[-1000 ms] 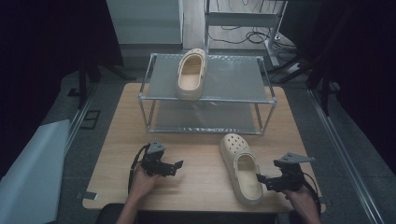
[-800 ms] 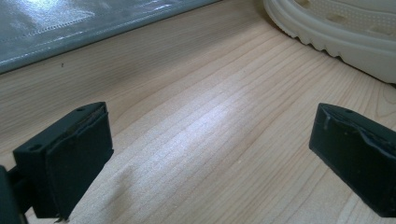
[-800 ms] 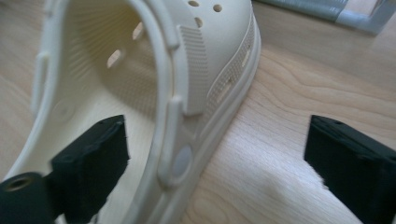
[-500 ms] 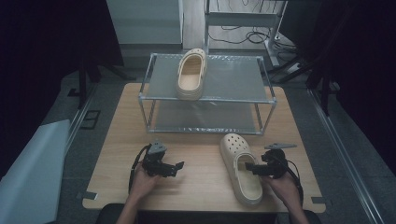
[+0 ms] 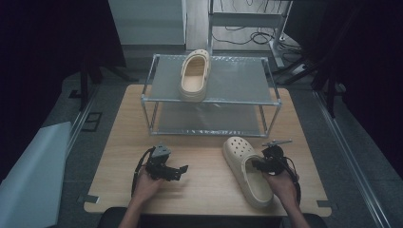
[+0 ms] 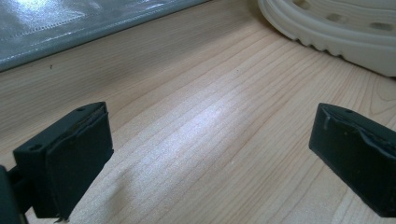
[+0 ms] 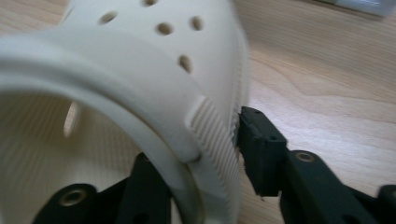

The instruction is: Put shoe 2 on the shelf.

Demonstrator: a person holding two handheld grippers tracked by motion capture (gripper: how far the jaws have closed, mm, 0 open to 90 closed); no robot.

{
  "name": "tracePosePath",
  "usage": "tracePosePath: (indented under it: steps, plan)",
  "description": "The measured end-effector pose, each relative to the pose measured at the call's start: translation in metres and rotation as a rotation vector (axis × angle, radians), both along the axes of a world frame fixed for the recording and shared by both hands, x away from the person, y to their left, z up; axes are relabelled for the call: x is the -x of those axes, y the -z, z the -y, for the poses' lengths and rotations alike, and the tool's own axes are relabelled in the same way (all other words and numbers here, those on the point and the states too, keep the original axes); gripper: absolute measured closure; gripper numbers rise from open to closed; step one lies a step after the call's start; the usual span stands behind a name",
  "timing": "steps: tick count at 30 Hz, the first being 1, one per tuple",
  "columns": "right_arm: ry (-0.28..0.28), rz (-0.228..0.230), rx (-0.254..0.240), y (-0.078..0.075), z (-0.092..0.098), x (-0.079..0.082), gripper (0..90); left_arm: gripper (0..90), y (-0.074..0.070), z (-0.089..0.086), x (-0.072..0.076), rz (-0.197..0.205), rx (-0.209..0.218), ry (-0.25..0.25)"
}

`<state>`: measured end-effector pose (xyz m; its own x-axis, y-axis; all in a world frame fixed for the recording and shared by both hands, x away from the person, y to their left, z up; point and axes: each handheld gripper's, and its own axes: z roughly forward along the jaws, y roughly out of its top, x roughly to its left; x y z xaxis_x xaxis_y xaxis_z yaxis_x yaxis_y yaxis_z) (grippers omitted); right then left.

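A wooden table (image 5: pixel 209 190) carried a two-tier metal rack (image 5: pixel 211 102) at its far side, with one cream clog (image 5: pixel 195 76) already lying on the top shelf. The second clog (image 5: pixel 247 171) lay on the tabletop in front of the rack, toward the right, toe pointing at the rack.

The right gripper (image 5: pixel 260 165) had just been closing, and its jaws were clamped on that clog's side wall: one jaw inside the opening, the other pressed against the ribbed outer edge (image 7: pixel 215 140). The left gripper (image 5: pixel 177 171) rested on the table well to the left of the clog, its jaws spread wide with only bare wood between them.

The step seemed to be securing the clog for a lift to the shelf. The wall is soft foam, so a firm, deep bite would probably stop it peeling out; lifting straight and keeping the sole level should clear the rack's front rail.
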<state>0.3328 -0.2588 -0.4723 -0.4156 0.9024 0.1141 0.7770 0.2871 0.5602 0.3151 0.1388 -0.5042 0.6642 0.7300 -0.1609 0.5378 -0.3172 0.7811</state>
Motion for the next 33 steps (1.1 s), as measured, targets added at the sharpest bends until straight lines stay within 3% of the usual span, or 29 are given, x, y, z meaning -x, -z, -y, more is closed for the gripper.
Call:
tracePosePath:
  steps: [3, 6, 11, 22, 33]
  plan:
    - [0.020, 0.001, -0.024, 0.000, 0.010, -0.001, 73.4, 0.0, 0.000, 0.000, 0.000, -0.002, 0.000, -0.001]
    - [0.040, -0.034, -0.100, 0.000, 0.022, -0.004, 74.1, 0.0, 0.001, 0.000, 0.000, -0.005, -0.007, -0.002]
    - [0.049, -0.088, -0.158, 0.000, 0.035, -0.010, 75.5, 0.0, 0.001, 0.001, -0.001, -0.006, -0.012, 0.000]
    - [0.077, -0.199, -0.395, 0.005, 0.055, -0.015, 77.1, 0.0, 0.002, 0.001, -0.001, -0.009, -0.011, 0.004]
    - [0.054, -0.223, -0.522, -0.011, 0.060, -0.010, 77.3, 0.0, 0.002, 0.000, -0.001, -0.010, -0.004, 0.001]
